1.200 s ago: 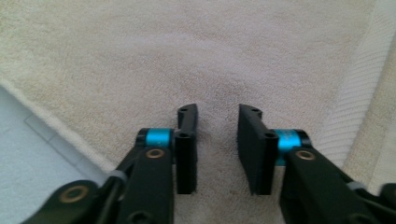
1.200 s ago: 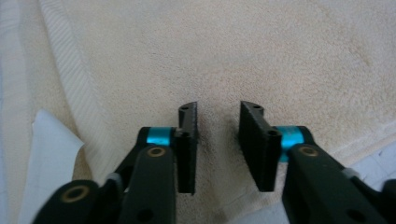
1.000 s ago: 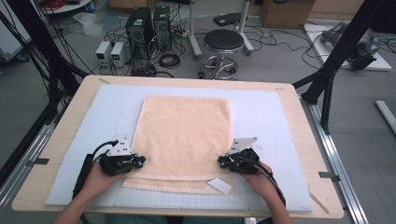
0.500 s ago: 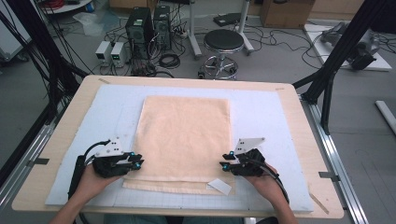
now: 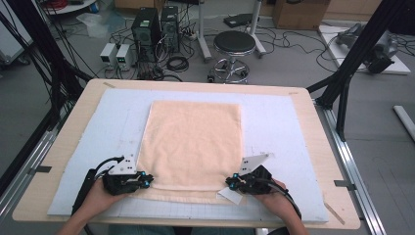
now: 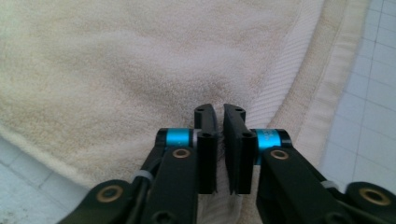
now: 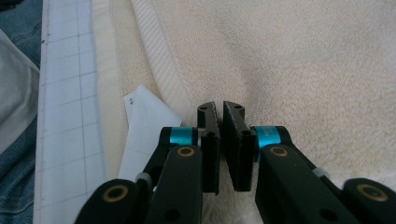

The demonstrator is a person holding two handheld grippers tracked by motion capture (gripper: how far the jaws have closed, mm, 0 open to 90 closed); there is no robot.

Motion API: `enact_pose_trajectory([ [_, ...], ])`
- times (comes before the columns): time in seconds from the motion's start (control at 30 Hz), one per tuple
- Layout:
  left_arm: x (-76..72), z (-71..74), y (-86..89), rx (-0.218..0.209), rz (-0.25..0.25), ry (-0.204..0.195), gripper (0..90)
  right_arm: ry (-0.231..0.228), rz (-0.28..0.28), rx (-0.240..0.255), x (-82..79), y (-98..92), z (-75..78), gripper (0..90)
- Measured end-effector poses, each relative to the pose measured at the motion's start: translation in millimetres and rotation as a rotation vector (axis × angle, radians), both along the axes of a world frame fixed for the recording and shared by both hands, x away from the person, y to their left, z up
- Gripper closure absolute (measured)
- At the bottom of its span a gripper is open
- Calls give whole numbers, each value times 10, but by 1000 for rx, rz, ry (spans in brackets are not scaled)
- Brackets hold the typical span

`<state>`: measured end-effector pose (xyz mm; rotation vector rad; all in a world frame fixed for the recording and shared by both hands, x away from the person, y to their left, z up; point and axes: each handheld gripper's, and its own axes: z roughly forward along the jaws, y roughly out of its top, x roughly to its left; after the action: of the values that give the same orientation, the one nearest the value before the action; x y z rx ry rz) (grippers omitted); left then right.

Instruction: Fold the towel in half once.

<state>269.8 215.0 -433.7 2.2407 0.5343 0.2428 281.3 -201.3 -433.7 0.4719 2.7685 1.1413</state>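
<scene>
Towel: peach terry-cloth towel (image 5: 192, 142), folded flat, approx. centred on mat, near edge toward person; lower layer sticks out a little past upper layer along near edge.
Towel hem: ribbed woven band (image 6: 280, 88) running beside the pile, seen in both gripper views.
Label: white paper-like tag (image 7: 142, 135) at towel's near-right corner, lying on lower layer, just beside R gripper.
L gripper: black two-jaw gripper w/ blue bands (image 6: 218, 122), at towel's near-left corner (image 5: 147, 181); jaws just closed, now narrow w/ a slim gap, towel pile pinched between pads.
R gripper: same type (image 7: 219, 120), at near-right corner (image 5: 229, 184); jaws just closed, narrow gap, towel cloth caught between pads.
Hands: L hand (image 5: 95, 196) and R hand (image 5: 276, 198) come in from bottom edge, one per gripper.
Mat: pale blue-white gridded sheet (image 5: 279, 122) under towel.
Table: light wooden top (image 5: 73, 117), mat covers most of it.
</scene>
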Motion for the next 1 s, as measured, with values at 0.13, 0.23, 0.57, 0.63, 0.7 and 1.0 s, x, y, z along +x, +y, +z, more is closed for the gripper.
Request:
enact_pose_trajectory([
  [0.13, -22, 51, 5, -18, 6, -23, 859, 1, 1, 23, -2, -27, 63, 868],
  [0.23, -44, 122, 57, -65, 19, -29, 859, -14, -9, 61, -32, -76, 152, 868],
  [0.57, -248, 214, 144, -107, -1, -26, 858, -22, 16, 111, -230, -116, 301, 865],
  [0.63, -295, 210, 148, -109, -11, -23, 858, -13, 35, 107, -281, -120, 280, 861],
  [0.7, -316, 202, 143, -110, -32, -14, 843, -1, 38, 99, -322, -121, 257, 822],
  [1.0, -121, 95, 150, -56, 30, -19, 584, 33, -1, 57, -143, -95, 112, 654],
])
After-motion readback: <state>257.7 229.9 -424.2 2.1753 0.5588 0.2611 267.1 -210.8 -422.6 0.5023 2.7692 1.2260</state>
